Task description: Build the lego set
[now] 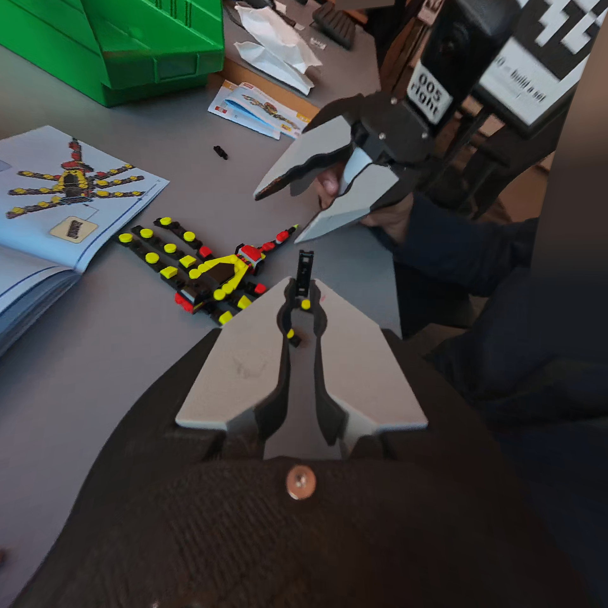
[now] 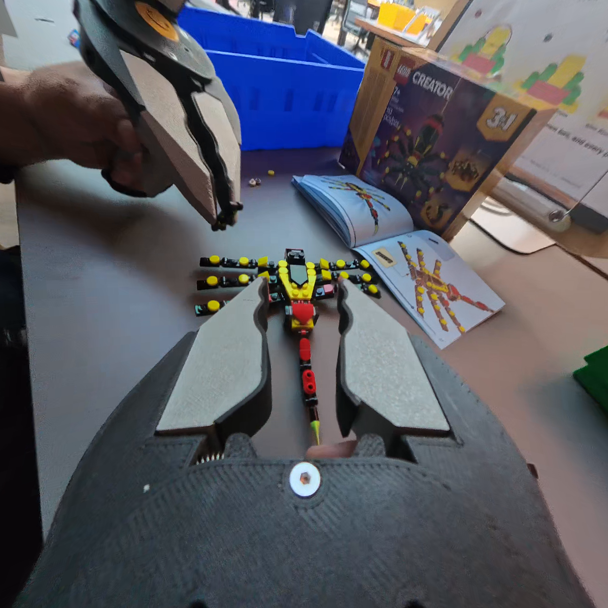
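Observation:
A black, yellow and red lego scorpion (image 2: 297,289) lies flat on the grey table, legs spread, tail toward the right wrist camera; it also shows in the left wrist view (image 1: 210,273). My left gripper (image 1: 303,283) is shut on a small black lego piece (image 1: 304,271) and holds it above the table, left of the model; it appears in the right wrist view (image 2: 227,215) too. My right gripper (image 2: 301,283) is open and empty, its fingers on either side of the scorpion's body. It hangs above the tail in the left wrist view (image 1: 276,218).
An open instruction booklet (image 2: 424,283) lies right of the model, with the lego box (image 2: 424,138) and a blue bin (image 2: 279,88) behind. A green bin (image 1: 115,46), a leaflet (image 1: 260,112), crumpled paper (image 1: 279,52) and a loose black piece (image 1: 220,152) sit on the table. Some 6 cm of space lies between my two pairs of fingers.

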Tool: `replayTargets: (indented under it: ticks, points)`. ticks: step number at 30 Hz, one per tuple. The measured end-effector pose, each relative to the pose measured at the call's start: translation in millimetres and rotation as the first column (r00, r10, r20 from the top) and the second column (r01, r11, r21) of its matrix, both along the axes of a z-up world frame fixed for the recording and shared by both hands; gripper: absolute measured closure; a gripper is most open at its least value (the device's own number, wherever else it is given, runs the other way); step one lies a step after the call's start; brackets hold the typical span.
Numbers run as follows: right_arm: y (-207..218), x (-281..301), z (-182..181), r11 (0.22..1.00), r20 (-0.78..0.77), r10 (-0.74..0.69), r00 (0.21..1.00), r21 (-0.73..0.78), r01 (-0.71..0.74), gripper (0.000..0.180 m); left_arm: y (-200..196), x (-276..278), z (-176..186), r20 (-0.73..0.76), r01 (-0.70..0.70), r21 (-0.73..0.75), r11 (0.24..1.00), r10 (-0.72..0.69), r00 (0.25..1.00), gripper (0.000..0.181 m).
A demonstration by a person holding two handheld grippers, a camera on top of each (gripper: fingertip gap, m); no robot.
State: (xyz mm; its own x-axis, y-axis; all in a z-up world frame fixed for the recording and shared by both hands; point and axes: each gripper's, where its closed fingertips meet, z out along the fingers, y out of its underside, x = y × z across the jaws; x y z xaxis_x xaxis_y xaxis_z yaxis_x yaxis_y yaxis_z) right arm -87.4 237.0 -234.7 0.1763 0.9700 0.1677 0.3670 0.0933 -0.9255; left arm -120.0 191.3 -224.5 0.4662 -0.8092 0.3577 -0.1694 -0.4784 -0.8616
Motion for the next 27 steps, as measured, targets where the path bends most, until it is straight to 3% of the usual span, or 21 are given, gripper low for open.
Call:
replayTargets:
  ticks: [5, 9, 14, 17, 22, 27]
  points:
    - [6, -8, -26, 0.995, 0.168, 0.037, 0.985, -0.094, -0.021, 0.140, 3, -23, -12, -0.182, -0.056, 0.134, 0.989, 0.080, 0.980, 0.175]
    - [10, -7, -57, 0.998, 0.384, 0.053, 0.922, -0.038, -0.042, 0.150, 8, -33, -18, -0.201, -0.079, 0.152, 0.985, 0.109, 0.973, 0.175]
    - [20, 10, -56, 0.997, 0.445, 0.051, 0.894, 0.029, -0.072, 0.154, 13, -45, -29, -0.242, -0.089, 0.160, 0.983, 0.127, 0.962, 0.175]
    - [42, 28, -55, 0.994, 0.489, -0.039, 0.872, 0.110, -0.017, 0.152, 12, -40, -31, -0.232, -0.075, 0.146, 0.986, 0.108, 0.967, 0.175]
    - [38, 31, -38, 0.997, 0.457, 0.001, 0.889, 0.071, -0.037, 0.145, 16, -37, -30, -0.242, -0.085, 0.178, 0.980, 0.127, 0.962, 0.175]
    - [24, 16, -10, 0.998, 0.307, 0.062, 0.950, -0.004, -0.064, 0.144, 14, -38, -24, -0.320, -0.026, 0.380, 0.925, 0.157, 0.934, 0.175]
